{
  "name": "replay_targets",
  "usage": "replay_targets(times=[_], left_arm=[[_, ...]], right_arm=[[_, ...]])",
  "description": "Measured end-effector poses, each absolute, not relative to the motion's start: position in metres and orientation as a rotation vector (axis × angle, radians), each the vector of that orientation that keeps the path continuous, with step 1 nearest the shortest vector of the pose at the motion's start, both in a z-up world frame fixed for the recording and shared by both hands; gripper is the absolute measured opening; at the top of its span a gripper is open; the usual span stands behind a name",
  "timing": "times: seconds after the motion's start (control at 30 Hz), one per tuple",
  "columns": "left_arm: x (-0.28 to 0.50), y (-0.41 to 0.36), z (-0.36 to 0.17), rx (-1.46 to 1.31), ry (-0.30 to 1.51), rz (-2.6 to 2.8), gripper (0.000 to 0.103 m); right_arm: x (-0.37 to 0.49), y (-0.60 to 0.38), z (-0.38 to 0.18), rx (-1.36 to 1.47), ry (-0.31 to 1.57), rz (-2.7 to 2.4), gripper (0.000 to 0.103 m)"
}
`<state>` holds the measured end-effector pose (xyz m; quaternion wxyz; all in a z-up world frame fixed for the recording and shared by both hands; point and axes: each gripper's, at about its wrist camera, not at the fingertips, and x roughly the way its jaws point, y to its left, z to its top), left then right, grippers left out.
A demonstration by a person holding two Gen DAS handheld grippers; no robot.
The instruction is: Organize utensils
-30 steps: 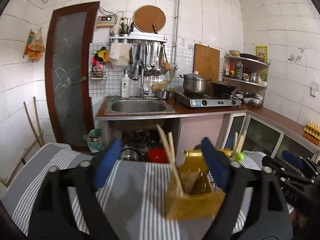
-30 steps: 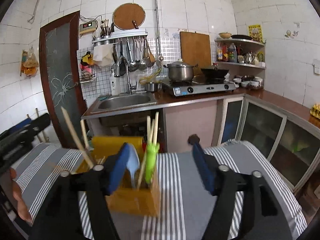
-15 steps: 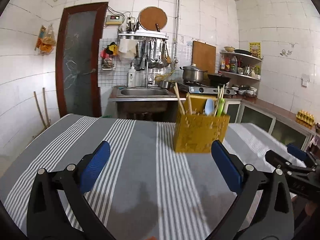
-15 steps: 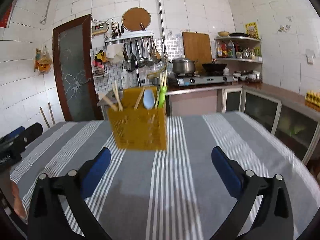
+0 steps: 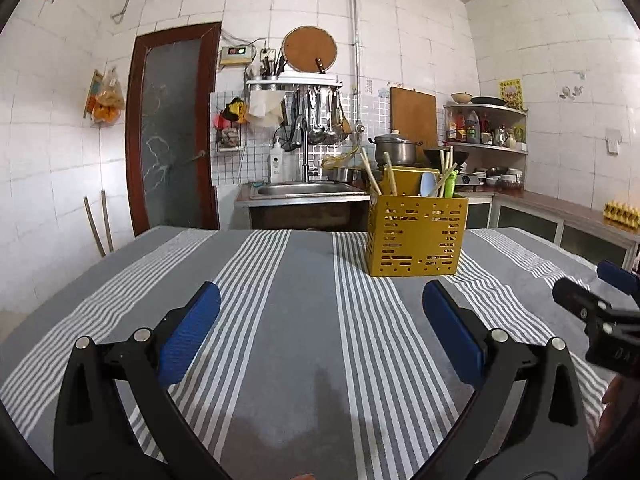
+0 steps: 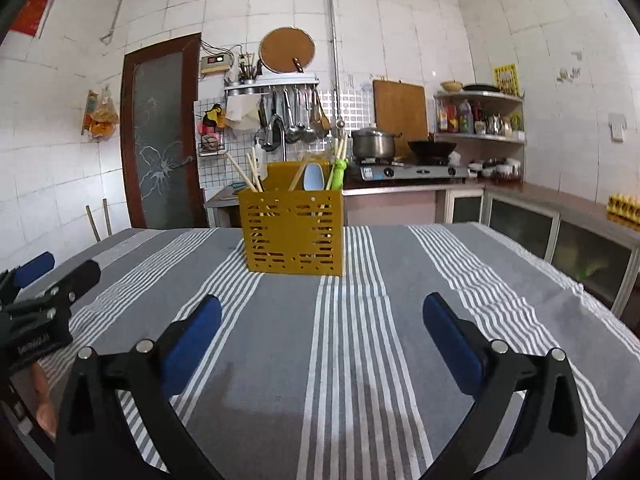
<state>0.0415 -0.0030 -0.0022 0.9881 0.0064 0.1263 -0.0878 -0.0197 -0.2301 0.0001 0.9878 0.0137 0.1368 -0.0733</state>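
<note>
A yellow perforated utensil holder (image 5: 416,234) stands upright on the grey striped tablecloth (image 5: 304,320); it also shows in the right wrist view (image 6: 294,232). It holds wooden chopsticks (image 5: 370,178), a pale blue spoon (image 6: 313,177) and a green utensil (image 6: 339,172). My left gripper (image 5: 322,306) is open and empty, low over the cloth, well short of the holder. My right gripper (image 6: 322,312) is open and empty, also short of the holder. Each gripper shows at the edge of the other's view.
Behind the table are a sink counter (image 5: 304,192), a gas stove with a pot (image 6: 374,142), hanging ladles (image 6: 296,116), a corner shelf of bottles (image 6: 476,114) and a brown door (image 6: 156,132). The table's right edge (image 6: 600,304) drops to the cabinets.
Both grippers have pulled back from the holder and sunk toward the cloth. The holder now looks smaller and farther away. Both jaws stay open.
</note>
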Motion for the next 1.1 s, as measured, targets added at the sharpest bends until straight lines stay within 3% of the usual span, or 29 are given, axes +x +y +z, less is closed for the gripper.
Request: replay_targets(times=[1.1], left_arm=[[0.039, 0.001, -0.004, 0.002, 0.250, -0.163, 0.098]], right_arm=[[-0.031, -0.231, 0.003, 0.035, 0.231, -0.171, 0.098]])
